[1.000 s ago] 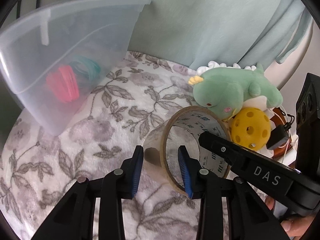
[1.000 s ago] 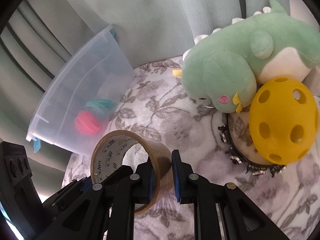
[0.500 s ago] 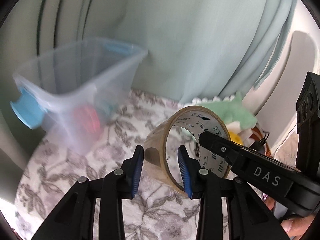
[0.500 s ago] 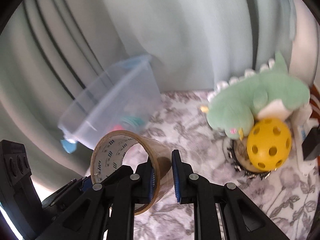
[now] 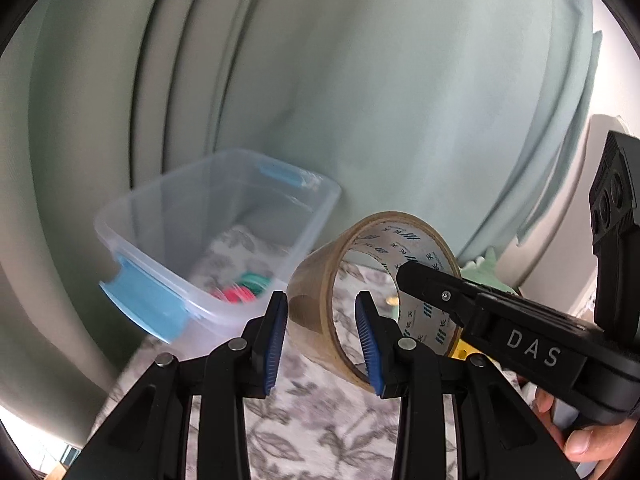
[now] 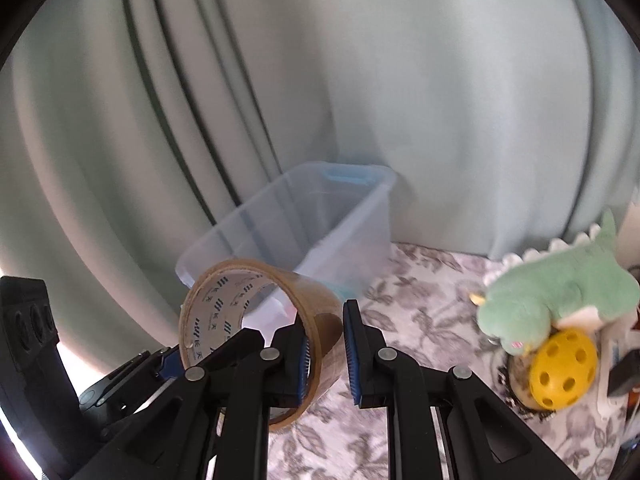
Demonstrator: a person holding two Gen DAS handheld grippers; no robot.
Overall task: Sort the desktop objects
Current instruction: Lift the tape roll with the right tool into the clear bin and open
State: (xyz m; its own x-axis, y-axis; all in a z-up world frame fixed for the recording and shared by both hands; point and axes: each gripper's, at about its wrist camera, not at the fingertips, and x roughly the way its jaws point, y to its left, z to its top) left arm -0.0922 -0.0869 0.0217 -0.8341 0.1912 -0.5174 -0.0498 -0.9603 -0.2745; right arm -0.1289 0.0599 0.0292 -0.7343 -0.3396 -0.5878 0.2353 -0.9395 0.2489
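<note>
Tape roll (image 5: 320, 316): centre frame, off the cloth, wall clamped by both the left gripper (image 5: 322, 332) and the right gripper (image 6: 326, 350).
Bin (image 5: 304, 216): clear, centre left, blurred; pink and green items inside indistinct.
Plush (image 6: 548, 296): right edge, lying over the yellow ball (image 6: 562, 368); items beyond are cut off.
</note>
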